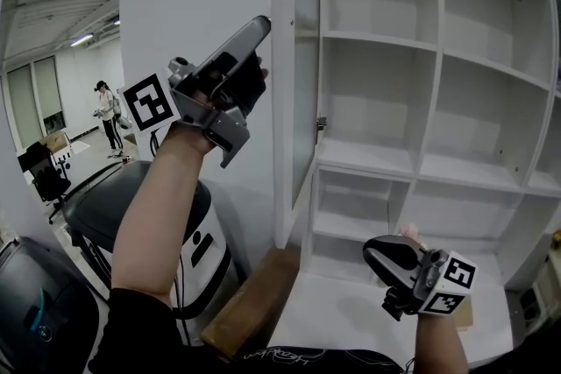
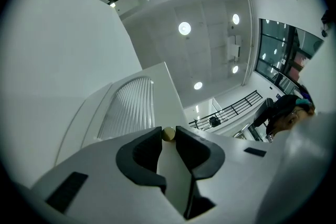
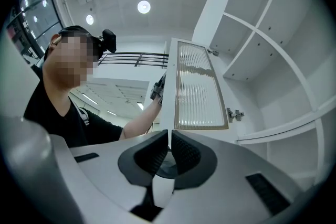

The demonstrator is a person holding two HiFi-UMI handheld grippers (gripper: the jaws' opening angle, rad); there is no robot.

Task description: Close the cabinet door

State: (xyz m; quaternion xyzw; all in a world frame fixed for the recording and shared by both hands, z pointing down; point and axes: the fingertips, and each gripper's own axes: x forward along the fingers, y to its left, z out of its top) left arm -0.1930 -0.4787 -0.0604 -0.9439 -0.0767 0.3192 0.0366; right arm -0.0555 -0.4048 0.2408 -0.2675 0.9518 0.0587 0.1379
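The white cabinet door (image 1: 285,101) with a ribbed glass panel (image 3: 202,86) stands open, nearly edge-on in the head view. My left gripper (image 1: 261,24) is raised to the door's upper free edge. Its jaws are closed on the small cream knob (image 2: 168,134) there, which sits between the fingertips of the left gripper (image 2: 168,136). My right gripper (image 1: 377,254) hangs low in front of the bottom shelves, shut with nothing between its pads. In its own view the right gripper (image 3: 169,136) points up at the door's inner side, where the hinges (image 3: 234,113) show.
The open white shelf unit (image 1: 456,162) fills the right side. A dark round bin (image 1: 131,206) and a brown board (image 1: 250,302) stand left of the door's foot. Far off at the left are a person (image 1: 107,114) and a black chair (image 1: 44,171).
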